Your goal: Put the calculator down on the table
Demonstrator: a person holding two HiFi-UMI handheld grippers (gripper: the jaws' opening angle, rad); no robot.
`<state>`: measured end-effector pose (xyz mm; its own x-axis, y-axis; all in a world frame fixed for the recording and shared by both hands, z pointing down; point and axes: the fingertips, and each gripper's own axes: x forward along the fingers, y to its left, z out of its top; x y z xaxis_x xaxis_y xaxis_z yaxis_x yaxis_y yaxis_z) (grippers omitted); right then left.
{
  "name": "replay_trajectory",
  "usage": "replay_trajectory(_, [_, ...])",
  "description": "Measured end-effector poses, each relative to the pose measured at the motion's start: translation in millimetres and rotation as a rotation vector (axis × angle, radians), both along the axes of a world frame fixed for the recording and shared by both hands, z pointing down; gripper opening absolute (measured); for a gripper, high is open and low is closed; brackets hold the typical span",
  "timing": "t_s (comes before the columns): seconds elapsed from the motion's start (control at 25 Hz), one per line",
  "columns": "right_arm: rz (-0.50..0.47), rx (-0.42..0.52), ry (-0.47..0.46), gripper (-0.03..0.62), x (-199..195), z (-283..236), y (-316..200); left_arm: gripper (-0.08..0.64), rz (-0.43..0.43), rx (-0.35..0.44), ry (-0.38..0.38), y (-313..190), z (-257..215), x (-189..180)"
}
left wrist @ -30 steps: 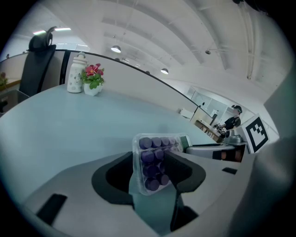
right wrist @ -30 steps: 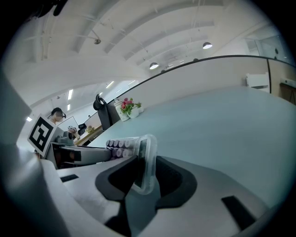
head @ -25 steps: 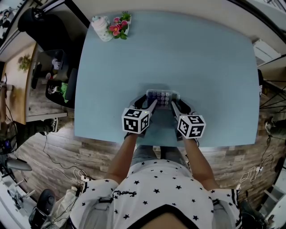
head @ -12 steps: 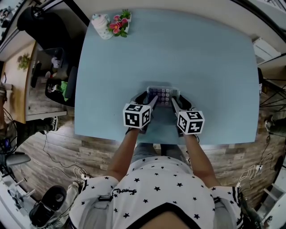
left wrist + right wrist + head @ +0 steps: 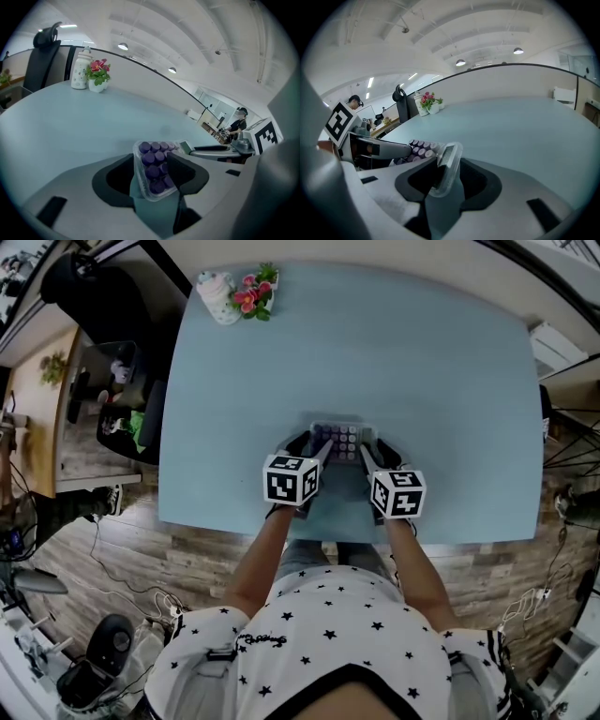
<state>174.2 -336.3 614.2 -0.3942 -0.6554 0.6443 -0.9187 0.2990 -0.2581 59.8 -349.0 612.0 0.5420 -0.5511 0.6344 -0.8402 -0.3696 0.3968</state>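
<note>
The calculator, clear-cased with purple keys, sits low over the pale blue table near its front edge, between my two grippers. My left gripper is shut on the calculator's left end, keys facing up between its jaws. My right gripper is at the right end; its jaws are opening, and the calculator's thin edge stands between them with a gap at each side. Whether the calculator's underside touches the table is hidden.
A white bottle and a small pot of pink flowers stand at the table's far left corner. A dark chair is beyond that corner. The table's front edge runs just behind the grippers.
Both grippers have stayed in about the same spot over the calculator. The right gripper's marker cube has rolled slightly.
</note>
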Motion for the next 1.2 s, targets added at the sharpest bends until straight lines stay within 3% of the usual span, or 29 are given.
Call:
replay_trajectory(0.6, [-0.026,-0.006,0.035,0.16,-1,2,-4,0.23,0.02,0.015,-0.025,-4,1,0])
replay_trajectory(0.88, [-0.017,0.04,0.045,0.152,4,-11,-9,0.239,0.017,0.054,0.008,-9,-12,-2])
replay_trajectory(1.04, [-0.009,0.073,0.013,0.152,5,-28,-9,0.239,0.037,0.075,0.022,-5,-27,2])
replay_trajectory(1.2, [0.006,0.12,-0.049,0.128,5,-53,-9,0.223,0.085,0.127,0.092,2,-54,10])
